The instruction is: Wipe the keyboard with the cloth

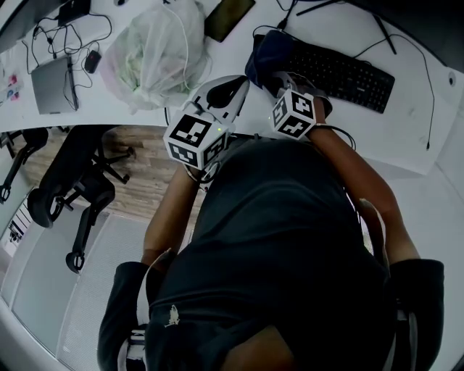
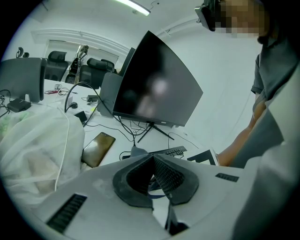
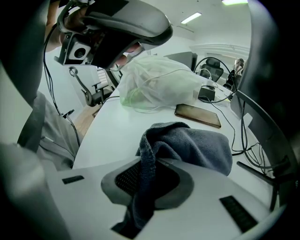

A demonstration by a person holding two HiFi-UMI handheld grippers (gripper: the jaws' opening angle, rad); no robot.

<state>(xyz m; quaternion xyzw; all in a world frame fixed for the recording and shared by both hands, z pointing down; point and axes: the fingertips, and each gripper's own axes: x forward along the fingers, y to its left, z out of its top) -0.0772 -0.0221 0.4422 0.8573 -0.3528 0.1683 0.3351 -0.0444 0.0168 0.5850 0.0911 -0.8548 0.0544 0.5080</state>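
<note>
Pinching the cloth (image 3: 192, 143), the right gripper (image 3: 151, 165) sits at the keyboard's (image 1: 349, 74) left end; the left gripper (image 2: 152, 160) hovers closed and empty over the desk's (image 1: 406, 141) front edge.

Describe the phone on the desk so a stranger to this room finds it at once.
On the white desk, look between the bulging white plastic bag and the black keyboard. The phone lies flat there, past the dark blue cloth. It is the only thin, glossy dark slab: the bag is puffy, the cloth crumpled, the keyboard long and covered in keys.
</note>
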